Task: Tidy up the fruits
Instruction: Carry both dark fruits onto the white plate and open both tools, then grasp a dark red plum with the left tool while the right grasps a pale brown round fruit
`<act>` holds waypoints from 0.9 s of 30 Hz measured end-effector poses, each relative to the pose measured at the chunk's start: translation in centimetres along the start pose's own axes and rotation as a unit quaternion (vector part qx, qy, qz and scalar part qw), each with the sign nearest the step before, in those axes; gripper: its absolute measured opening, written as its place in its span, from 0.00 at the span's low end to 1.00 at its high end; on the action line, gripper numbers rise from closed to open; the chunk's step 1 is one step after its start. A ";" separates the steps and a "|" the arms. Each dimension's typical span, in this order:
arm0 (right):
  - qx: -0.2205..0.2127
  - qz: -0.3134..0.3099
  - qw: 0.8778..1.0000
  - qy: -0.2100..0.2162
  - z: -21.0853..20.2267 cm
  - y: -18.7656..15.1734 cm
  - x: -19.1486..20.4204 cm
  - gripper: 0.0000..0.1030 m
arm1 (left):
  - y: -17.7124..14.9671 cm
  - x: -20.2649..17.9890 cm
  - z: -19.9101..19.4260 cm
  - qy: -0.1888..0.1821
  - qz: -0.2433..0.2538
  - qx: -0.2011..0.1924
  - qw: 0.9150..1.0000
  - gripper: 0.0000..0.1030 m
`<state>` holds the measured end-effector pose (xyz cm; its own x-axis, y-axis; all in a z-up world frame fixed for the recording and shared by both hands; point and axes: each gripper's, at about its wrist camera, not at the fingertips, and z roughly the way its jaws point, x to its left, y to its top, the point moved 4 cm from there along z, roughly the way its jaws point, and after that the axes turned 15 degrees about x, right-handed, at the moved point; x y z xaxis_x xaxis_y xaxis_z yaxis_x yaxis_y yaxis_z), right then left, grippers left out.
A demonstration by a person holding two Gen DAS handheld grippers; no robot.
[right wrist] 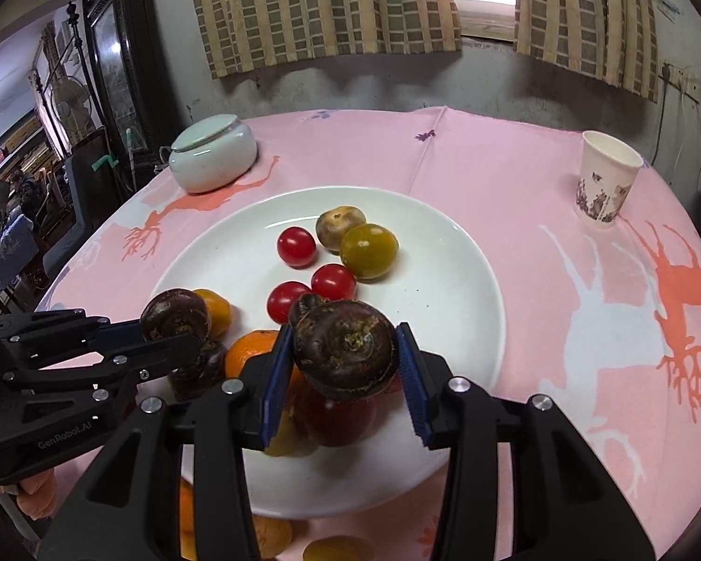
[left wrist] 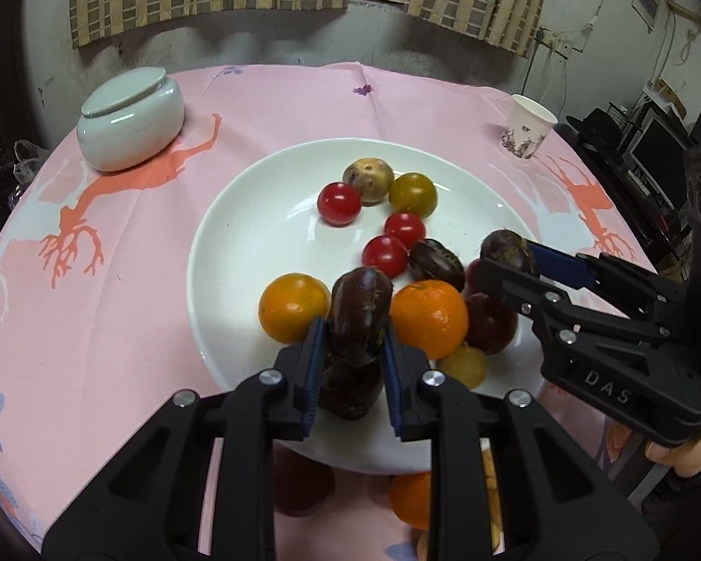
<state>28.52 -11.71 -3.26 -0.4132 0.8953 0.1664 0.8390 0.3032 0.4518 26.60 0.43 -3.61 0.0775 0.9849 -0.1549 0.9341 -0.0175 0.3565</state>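
Observation:
A white plate [left wrist: 238,233] [right wrist: 444,280] on the pink cloth carries red cherry tomatoes [left wrist: 339,203], a yellow-green fruit [left wrist: 412,194], a spotted brown fruit [left wrist: 368,180], two oranges [left wrist: 430,318] and dark red fruit. My left gripper [left wrist: 353,341] [right wrist: 173,332] is shut on a long dark purple fruit [left wrist: 360,308] over the plate's near edge. My right gripper [right wrist: 346,369] [left wrist: 509,257] grips a round dark brown fruit [right wrist: 346,348] [left wrist: 509,250] between its blue pads, above a red fruit [right wrist: 336,416] on the plate's near right side.
A pale lidded jar [left wrist: 131,121] stands at the far left of the table and a paper cup [left wrist: 528,128] at the far right. Loose fruit lies on the cloth in front of the plate, among it an orange [left wrist: 411,495]. A hand [left wrist: 677,458] holds the right gripper.

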 end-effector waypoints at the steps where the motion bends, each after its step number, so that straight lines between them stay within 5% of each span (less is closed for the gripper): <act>1: 0.007 0.004 1.000 0.006 0.3 0.0 0.0 0.52 | 0.1 0.0 0.2 -0.001 -0.002 0.003 1.000 0.23; 2: 0.006 0.009 1.000 0.007 0.3 0.0 -0.1 0.59 | 0.1 0.1 0.3 0.000 -0.005 0.000 1.000 0.32; 3: -0.003 0.016 1.000 0.004 0.0 -0.1 -0.2 0.62 | 0.2 0.1 0.1 0.006 -0.008 -0.005 1.000 0.53; 5: -0.021 0.019 1.000 0.004 -1.0 -0.3 -0.2 0.64 | -0.1 0.3 -0.9 0.018 -0.013 -0.025 0.999 0.65; 17: -0.033 0.023 0.999 -0.001 -7.5 -6.1 -0.9 0.65 | -5.3 1.4 -6.2 0.045 0.011 -0.055 0.997 0.72; 27: -0.032 0.052 0.998 0.015 -9.0 -12.2 -1.2 0.65 | -9.5 2.7 -3.9 0.047 0.007 -0.020 0.999 0.75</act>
<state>15.58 -19.40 -1.10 -0.3352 0.9108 0.2409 0.8546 0.1864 0.4847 16.60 3.94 -3.83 0.0554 0.9964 -0.0636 0.9184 -0.0258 0.3949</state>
